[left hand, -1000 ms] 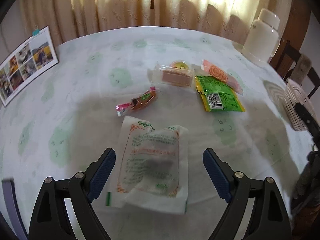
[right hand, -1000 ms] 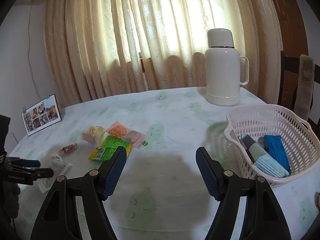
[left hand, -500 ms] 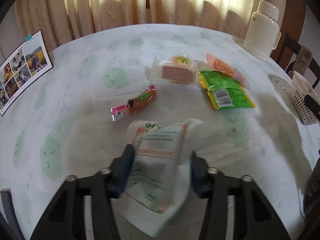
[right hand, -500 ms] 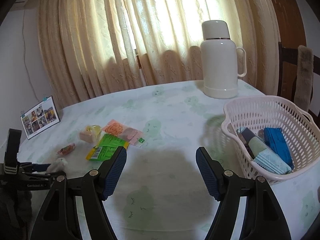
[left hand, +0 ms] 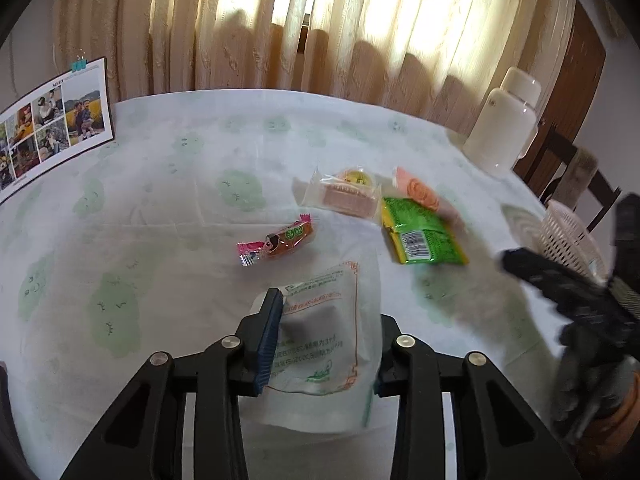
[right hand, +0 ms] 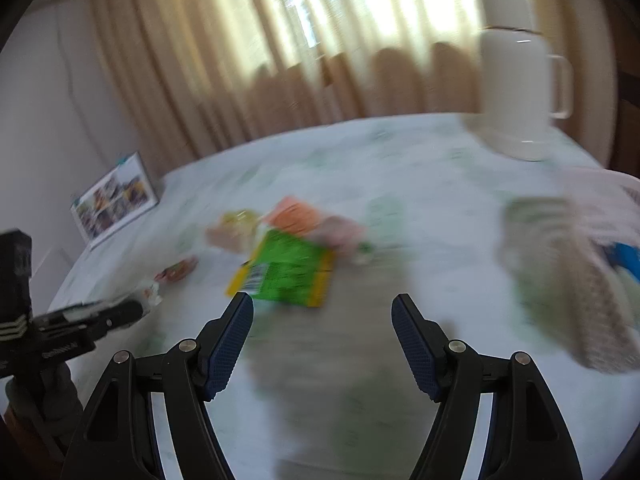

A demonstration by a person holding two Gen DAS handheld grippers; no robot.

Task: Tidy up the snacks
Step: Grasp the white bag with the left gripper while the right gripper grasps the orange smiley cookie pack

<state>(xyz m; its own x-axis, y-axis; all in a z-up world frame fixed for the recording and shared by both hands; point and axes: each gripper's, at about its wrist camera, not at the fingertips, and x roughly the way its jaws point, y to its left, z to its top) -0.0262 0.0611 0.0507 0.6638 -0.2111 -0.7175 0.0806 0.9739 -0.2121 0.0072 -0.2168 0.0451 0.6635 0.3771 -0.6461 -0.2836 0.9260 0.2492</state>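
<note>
Snacks: five packets in view; a white pouch [left hand: 324,332] with orange border and green print is clamped between the closed-in fingers of the left gripper [left hand: 320,340], its lower edge hanging free above the cloth.
Loose snacks: a pink-ended brown candy wrapper [left hand: 280,240], a clear-wrapped wafer cake [left hand: 346,196], an orange-and-pink packet [left hand: 420,194] and a green packet [left hand: 420,236] with yellow edges, all lying near one another at mid-table.
Surface: table [left hand: 160,208] under a white cloth printed with pale green cloud faces.
Room: beige pleated curtains [left hand: 320,28] backlit by a window; dark wooden door at right.
Right gripper: [right hand: 322,340] fingers spread wide, holding nothing, hanging above the cloth just short of the green packet; its view is motion-blurred.
Basket: white lattice basket [left hand: 568,236] at the right table edge, partly hidden behind the right gripper in the left wrist view; blue items inside, blurred.
Flask: white thermos [left hand: 504,124] with handle, upright at the far right.
Photo card: collage sheet [left hand: 52,120] propped at far left, topped by a teal clip.
Writing: barcode on the green packet; pouch text too small to read.
</note>
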